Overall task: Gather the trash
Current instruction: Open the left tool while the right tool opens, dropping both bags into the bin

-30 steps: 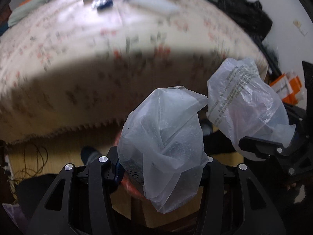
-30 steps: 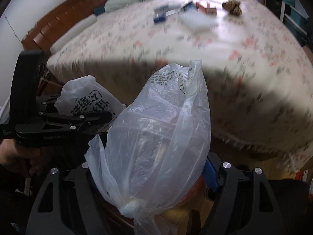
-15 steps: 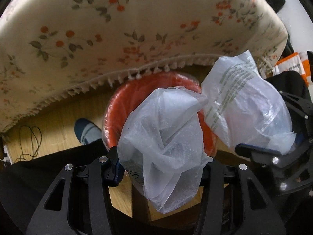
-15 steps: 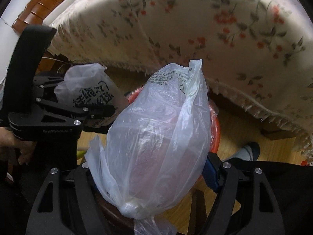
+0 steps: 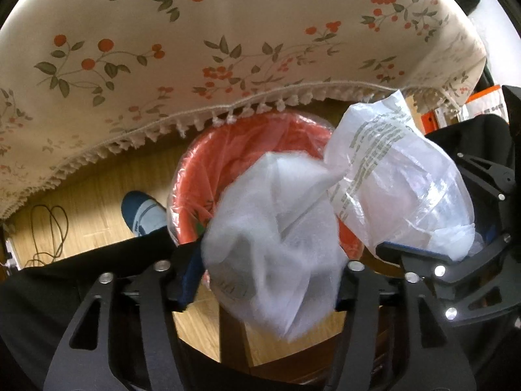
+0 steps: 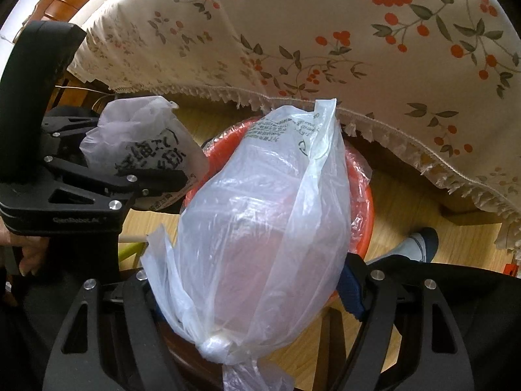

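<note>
A crumpled white plastic bag [image 5: 276, 244] sits between the fingers of my left gripper [image 5: 267, 264], right above a red bin [image 5: 247, 150] lined with clear film. The left jaws are opening, and the bag is blurred as it slips between the pads. My right gripper [image 6: 254, 290] is shut on a larger clear knotted bag [image 6: 260, 211] over the same bin [image 6: 358, 195]. In the right wrist view, the left gripper [image 6: 140, 150] is at the left with its printed bag [image 6: 143, 137]. In the left wrist view, the right gripper [image 5: 456, 215] and its bag [image 5: 390, 176] are at the right.
A floral tablecloth [image 5: 228, 49] with a fringed edge hangs just behind the bin. The floor is wood [image 5: 97, 202], with a cable [image 5: 49, 228] at the left. A person's foot in a blue and white sock [image 5: 143, 211] stands beside the bin. Orange packages [image 5: 482, 104] lie far right.
Both grippers have sunk from above the table top to just over the red bin, tipping downward. The left jaws have since widened, and their bag has gone blurred and looser.
</note>
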A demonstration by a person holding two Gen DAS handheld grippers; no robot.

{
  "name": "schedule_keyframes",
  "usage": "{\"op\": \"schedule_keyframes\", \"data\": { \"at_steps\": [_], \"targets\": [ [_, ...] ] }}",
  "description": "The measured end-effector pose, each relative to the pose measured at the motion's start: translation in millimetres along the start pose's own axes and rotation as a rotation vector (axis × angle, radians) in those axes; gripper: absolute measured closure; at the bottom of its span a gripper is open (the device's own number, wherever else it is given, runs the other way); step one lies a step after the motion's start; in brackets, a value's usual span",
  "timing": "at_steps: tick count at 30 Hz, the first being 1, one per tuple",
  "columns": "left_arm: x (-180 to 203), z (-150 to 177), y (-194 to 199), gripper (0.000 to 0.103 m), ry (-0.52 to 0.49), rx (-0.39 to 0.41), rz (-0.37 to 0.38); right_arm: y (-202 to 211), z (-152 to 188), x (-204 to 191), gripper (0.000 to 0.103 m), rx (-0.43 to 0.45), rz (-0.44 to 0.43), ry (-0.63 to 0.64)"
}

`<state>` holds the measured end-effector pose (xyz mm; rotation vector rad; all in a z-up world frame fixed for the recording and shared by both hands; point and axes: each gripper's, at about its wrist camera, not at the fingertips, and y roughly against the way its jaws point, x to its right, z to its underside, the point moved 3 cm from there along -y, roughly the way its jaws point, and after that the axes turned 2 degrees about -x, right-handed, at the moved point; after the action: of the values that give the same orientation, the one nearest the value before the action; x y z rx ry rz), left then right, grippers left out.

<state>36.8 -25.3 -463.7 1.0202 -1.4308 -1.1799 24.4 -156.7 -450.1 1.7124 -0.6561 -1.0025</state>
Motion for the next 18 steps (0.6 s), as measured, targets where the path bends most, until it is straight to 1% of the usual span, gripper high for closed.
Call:
{"op": "schedule_keyframes", "data": {
  "at_steps": [2,16,18],
  "targets": [
    [-1.8,-1.1,0.3,0.036,0.004,0.006,-0.001,-2.4,-0.9,-0.8,0.026,-0.006,0.002,0.0],
    [-9.8,-2.5,7.7,0.035,0.05,0.036,0.006,-18.9,-5.3,-4.9,0.025,-0.043,0.017,0.016],
    [-9.6,-2.4,8.3,0.035,0.052,0.039,0.001,-20.2,-5.5,-5.5,0.023,-0.044,0.018,0.019]
  ]
}}
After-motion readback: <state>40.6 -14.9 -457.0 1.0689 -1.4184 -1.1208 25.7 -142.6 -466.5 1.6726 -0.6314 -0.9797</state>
